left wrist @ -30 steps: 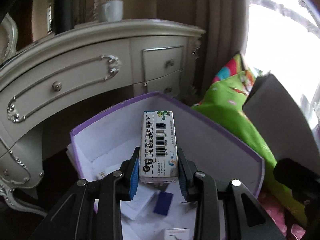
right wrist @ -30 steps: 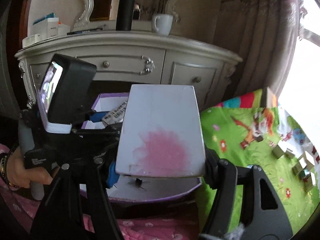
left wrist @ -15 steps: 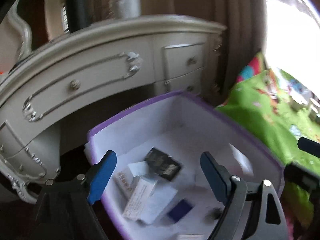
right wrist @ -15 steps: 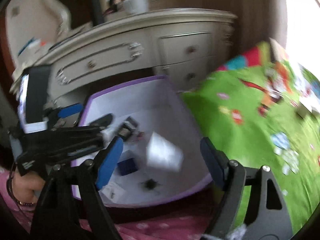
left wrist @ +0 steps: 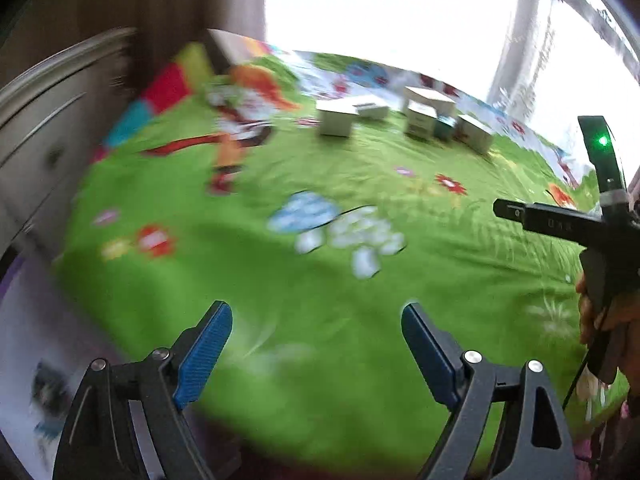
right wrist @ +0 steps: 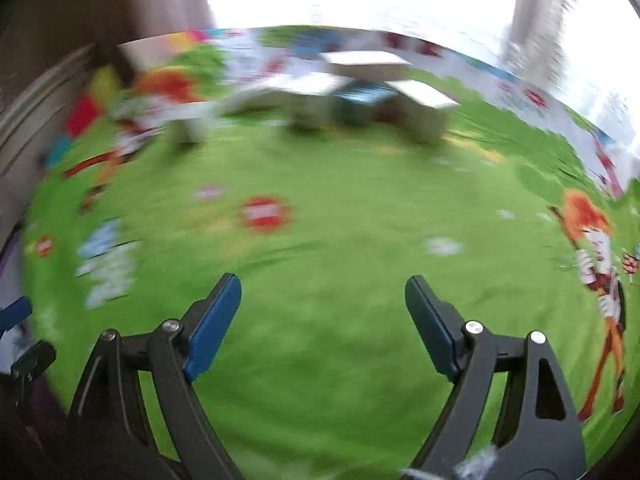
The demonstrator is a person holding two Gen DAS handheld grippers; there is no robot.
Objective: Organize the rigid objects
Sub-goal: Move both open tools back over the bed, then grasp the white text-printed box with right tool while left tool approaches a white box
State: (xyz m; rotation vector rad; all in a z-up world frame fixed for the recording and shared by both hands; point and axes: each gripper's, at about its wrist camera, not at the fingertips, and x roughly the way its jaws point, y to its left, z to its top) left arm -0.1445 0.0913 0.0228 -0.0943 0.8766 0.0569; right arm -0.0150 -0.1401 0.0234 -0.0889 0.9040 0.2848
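Boxes [left wrist: 416, 118] on green mat [left wrist: 360, 280] (blurred)

motion-blurred boxes [right wrist: 360, 92] on the green mat [right wrist: 320, 220], purple box [left wrist: 24, 320] cut off

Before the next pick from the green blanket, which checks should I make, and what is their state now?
1. Left hand-held gripper open, nothing between the pads: ok.
2. Right hand-held gripper open, nothing between the pads: ok.
3. Small boxes in view at the far side of the green blanket: ok.
4. Blanket between grippers and boxes free of obstacles: ok.
5. Picture sharp enough to choose one box: not ok, blurred.
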